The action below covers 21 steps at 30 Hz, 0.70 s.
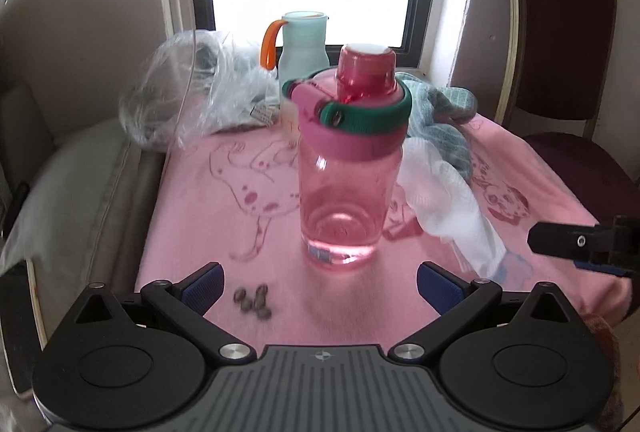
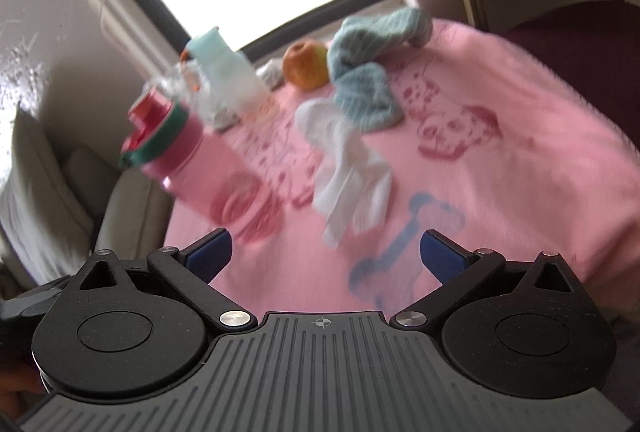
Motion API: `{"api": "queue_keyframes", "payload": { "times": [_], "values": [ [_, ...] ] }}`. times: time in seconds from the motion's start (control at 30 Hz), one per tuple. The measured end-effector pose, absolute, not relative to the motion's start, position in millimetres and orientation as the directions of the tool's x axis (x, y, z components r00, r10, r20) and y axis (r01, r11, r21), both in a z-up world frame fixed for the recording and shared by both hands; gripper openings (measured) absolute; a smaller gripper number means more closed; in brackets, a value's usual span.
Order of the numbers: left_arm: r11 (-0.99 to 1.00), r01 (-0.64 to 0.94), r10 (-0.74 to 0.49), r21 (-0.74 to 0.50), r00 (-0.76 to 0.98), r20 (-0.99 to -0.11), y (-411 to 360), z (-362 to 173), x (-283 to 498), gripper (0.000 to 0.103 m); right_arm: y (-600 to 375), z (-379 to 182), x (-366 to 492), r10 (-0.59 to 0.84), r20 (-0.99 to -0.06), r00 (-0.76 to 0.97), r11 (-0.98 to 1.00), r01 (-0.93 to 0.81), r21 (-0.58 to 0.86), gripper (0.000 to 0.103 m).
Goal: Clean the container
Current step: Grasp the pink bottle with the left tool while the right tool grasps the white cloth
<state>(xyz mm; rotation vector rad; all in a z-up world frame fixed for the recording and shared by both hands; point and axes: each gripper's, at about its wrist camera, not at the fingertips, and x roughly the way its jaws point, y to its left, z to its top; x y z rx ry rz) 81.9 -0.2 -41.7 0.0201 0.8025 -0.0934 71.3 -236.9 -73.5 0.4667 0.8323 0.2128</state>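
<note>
A clear pink bottle (image 1: 348, 188) with a pink lid, green strap and red cap stands upright on the pink cloth-covered table (image 1: 224, 216). My left gripper (image 1: 320, 286) is open just in front of it, empty. A white cloth (image 1: 448, 204) lies right of the bottle. In the right wrist view the bottle (image 2: 208, 164) is at the left and the white cloth (image 2: 348, 168) is ahead of my open, empty right gripper (image 2: 326, 252). The right gripper's tip also shows in the left wrist view (image 1: 576, 242), at the right edge.
A pale bottle with an orange handle (image 1: 302, 46), a plastic bag (image 1: 196, 88) and a teal towel (image 1: 440, 116) lie by the window. An orange fruit (image 2: 306, 66) sits at the back. Small dark beads (image 1: 254, 302) lie near my left finger. A maroon chair (image 1: 568, 72) stands right.
</note>
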Motion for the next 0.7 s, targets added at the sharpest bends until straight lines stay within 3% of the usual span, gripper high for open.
{"api": "queue_keyframes", "payload": {
  "times": [0.1, 0.3, 0.53, 0.7],
  "values": [
    [0.995, 0.095, -0.097, -0.043, 0.699, -0.708, -3, -40, 92, 0.102, -240, -77, 82, 0.349, -0.641, 0.683, 0.879, -0.002, 0.476, 0.103],
    [0.997, 0.077, -0.042, 0.025, 0.754, -0.656, -18, -37, 112, 0.100, -238, -79, 92, 0.346, -0.632, 0.694, 0.877, 0.001, 0.481, 0.103],
    [0.999, 0.045, -0.033, 0.000, 0.734, -0.678, -28, -44, 139, 0.096, -235, -81, 103, 0.345, -0.625, 0.701, 0.873, 0.006, 0.488, 0.103],
    [0.999, 0.030, -0.006, 0.024, 0.749, -0.662, -31, -47, 147, 0.080, -233, -82, 111, 0.344, -0.620, 0.705, 0.870, 0.010, 0.493, 0.103]
  ]
}}
